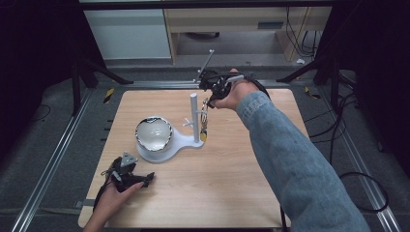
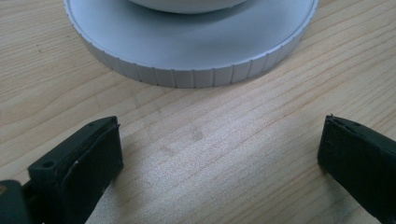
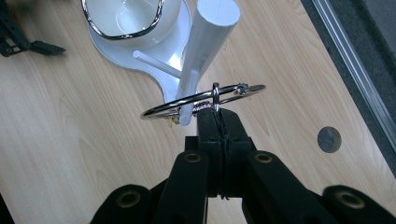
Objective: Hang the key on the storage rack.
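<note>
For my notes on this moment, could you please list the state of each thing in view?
Left gripper: open, resting low on the table, holding nothing.
Right gripper: shut on the ring.
Ring: held level, looped over a peg of the stand.
Stand: upright on its white base.
Bowl: upright on the base, looks empty.

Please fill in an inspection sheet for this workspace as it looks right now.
Surface: wooden table, one round hole near its edge.
Job's things: white stand with pegs; silver ring looped over a peg; silver-rimmed white bowl on the stand's base.
Clutter: nothing seen.
Grippers: right gripper shut on the ring; left gripper open on the table.
Cables: bundles on the floor.
Surroundings: metal rails, pale cabinets behind.
</note>
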